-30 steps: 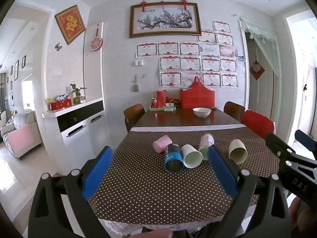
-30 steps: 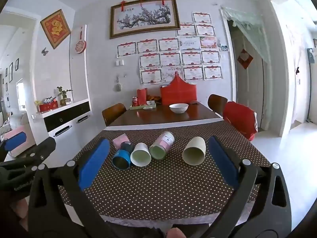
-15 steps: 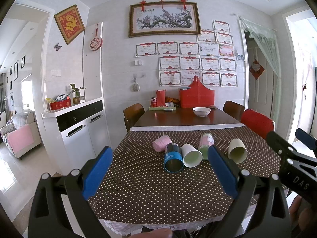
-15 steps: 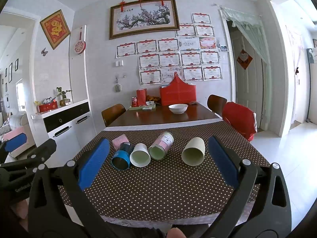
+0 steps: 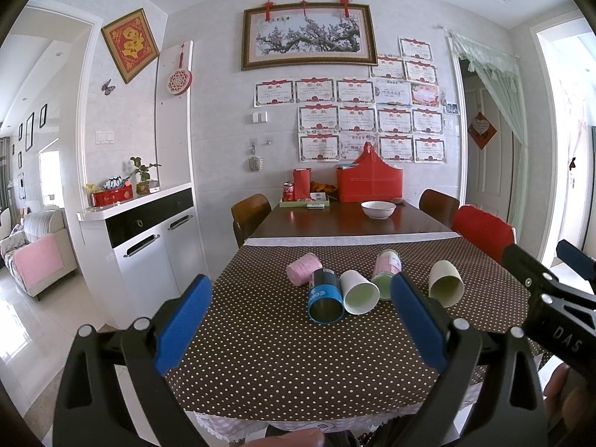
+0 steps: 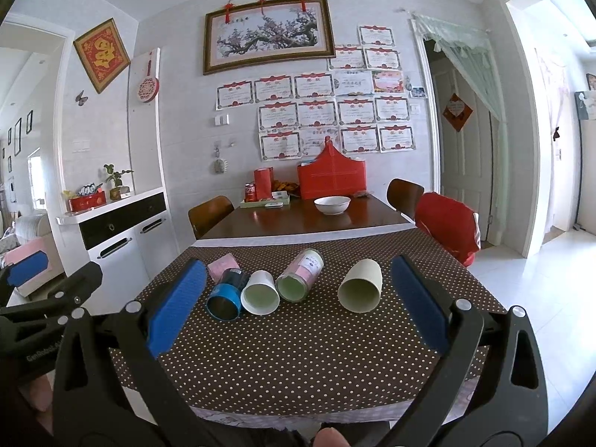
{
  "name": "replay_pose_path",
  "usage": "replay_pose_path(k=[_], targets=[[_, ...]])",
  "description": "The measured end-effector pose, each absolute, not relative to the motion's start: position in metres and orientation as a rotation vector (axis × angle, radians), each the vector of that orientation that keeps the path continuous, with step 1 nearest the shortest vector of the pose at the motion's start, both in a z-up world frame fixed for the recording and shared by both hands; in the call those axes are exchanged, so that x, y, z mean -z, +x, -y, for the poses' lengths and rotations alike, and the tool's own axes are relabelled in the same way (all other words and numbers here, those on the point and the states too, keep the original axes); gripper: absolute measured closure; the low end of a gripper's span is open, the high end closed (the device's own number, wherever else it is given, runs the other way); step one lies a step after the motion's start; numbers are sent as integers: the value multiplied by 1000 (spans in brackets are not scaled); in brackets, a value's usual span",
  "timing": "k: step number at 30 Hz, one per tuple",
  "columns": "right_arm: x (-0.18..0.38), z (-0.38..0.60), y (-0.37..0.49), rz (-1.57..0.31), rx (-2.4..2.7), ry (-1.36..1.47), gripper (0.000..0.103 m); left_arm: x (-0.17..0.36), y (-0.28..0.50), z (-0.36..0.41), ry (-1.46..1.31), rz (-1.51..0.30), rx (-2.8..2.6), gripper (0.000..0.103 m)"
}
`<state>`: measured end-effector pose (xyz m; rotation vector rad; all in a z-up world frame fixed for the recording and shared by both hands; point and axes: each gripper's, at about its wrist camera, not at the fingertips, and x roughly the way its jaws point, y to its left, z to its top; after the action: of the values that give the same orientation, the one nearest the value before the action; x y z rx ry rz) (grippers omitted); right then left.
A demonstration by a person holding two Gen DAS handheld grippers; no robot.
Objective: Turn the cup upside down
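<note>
Here, five cups are lying on their sides on the dotted tablecloth (image 6: pixel 298 354), the cream cup (image 6: pixel 360 286) at one o'clock. The left gripper (image 5: pixel 300 320) and right gripper (image 6: pixel 294 301) are hovering, jaws spread, gripping nothing.

Left tool (image 5: pixel 300 320), right tool (image 6: pixel 298 303): black frames, blue ribbed pads, silver screws.
</note>
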<state>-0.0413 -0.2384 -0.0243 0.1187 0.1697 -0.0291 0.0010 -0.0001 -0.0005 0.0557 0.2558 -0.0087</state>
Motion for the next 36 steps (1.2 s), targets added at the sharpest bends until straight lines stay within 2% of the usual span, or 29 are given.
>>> replay_pose_path(k=[20,21,36], targets=[[28,251,-24,-194,23,117,6,7,9,7,70,-275,0,8],[29,250,-21,-196,25,115,6,20,22,15,71,-278,2,8],[29,245,35,-239,21,84,6,16,86,8,113,-320,23,8]])
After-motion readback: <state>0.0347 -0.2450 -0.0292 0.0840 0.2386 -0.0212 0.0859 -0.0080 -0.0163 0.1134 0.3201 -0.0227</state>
